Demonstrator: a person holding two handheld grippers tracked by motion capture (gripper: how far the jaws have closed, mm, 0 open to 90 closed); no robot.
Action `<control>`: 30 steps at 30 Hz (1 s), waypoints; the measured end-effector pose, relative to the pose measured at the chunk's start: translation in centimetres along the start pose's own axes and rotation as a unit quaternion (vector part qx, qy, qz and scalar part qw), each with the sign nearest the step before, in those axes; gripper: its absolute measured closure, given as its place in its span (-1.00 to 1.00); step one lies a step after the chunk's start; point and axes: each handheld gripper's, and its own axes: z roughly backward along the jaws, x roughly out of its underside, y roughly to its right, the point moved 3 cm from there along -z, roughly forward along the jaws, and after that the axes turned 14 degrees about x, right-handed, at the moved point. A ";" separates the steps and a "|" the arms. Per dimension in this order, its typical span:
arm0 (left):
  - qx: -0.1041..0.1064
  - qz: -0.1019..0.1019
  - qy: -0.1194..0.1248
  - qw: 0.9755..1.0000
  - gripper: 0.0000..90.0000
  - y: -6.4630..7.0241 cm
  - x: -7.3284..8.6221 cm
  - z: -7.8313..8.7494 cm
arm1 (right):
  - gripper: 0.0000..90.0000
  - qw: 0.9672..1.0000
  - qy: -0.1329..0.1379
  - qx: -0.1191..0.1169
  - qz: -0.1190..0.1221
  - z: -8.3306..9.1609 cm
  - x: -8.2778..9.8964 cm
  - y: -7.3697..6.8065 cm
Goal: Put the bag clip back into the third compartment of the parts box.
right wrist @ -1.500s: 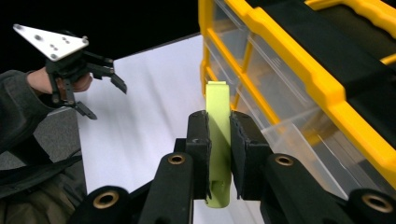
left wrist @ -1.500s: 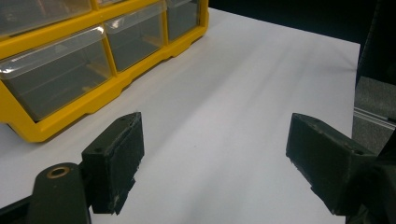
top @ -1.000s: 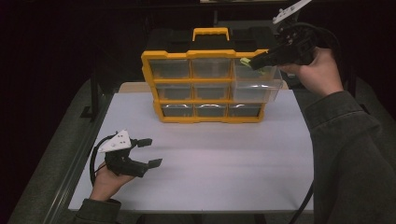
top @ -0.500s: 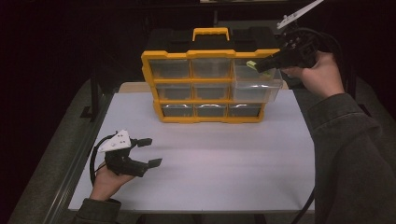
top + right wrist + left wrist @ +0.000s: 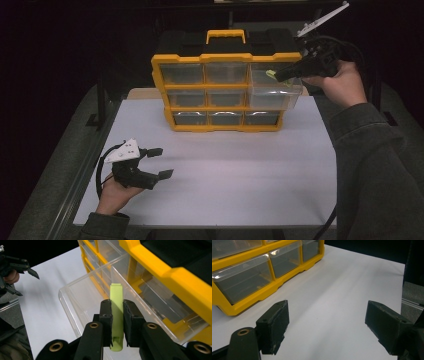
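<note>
A yellow organizer (image 5: 227, 58) with clear drawers stands at the back of the white table (image 5: 240, 165). One clear drawer (image 5: 274, 98) on its right side is pulled out. My right gripper (image 5: 278, 76) is shut on a flat light-green piece (image 5: 271, 74) and holds it just above that drawer. The right gripper view has the green piece (image 5: 116, 293) clamped between the pads, pointing into the open drawer (image 5: 72, 300). My left gripper (image 5: 161, 163) rests low at the table's front left, jaws wide open with nothing between them (image 5: 327, 325).
The organizer has a yellow handle (image 5: 226, 34) on its black top. The bottom-row drawers (image 5: 244, 282) are closed and sit to the left ahead of the left gripper. Bare white table lies in front of the organizer. Dark surroundings border the table edges.
My right gripper has sunk a little with the green piece, closer to the open drawer. The left gripper has not moved.
</note>
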 end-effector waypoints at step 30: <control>0.002 0.003 0.005 1.000 -0.56 -0.1 0.0 0.1 | 0.48 0.998 0.032 -0.034 -0.030 0.4 0.5 0.7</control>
